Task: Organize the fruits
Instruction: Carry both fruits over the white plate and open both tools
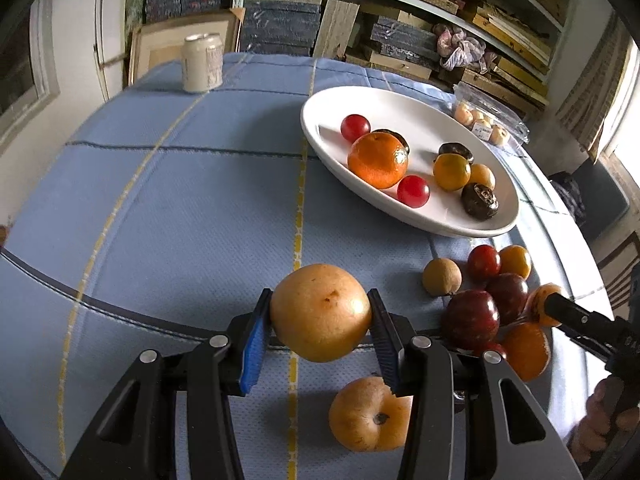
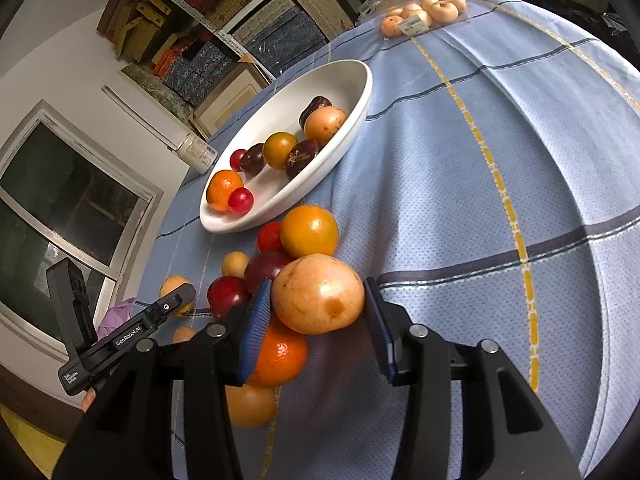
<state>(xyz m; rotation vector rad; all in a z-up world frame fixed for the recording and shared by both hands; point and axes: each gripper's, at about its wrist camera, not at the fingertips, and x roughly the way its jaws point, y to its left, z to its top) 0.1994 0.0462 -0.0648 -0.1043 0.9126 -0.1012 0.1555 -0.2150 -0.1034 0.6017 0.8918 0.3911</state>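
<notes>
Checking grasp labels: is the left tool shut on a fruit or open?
Shut on a fruit: the left tool has both pads against the sides of a yellow-brown pear, held above the tablecloth.

left hand-held gripper [image 1: 320, 326] clamped, right hand-held gripper [image 2: 318, 300] clamped

— The plate [image 1: 408, 108]?
— Glossy white glazed ceramic; the tablecloth [image 1: 180, 208] under it is matt blue woven cloth.
— The grippers?
— Matt black plastic bodies, ribbed blue pads [image 1: 253, 344], bright metal pins [image 1: 219, 340].
— And the yellow fruit [image 2: 318, 294]?
— Smooth, faintly shiny skin with brown flecks. The box [image 2: 416, 4] is clear, shiny plastic.
</notes>
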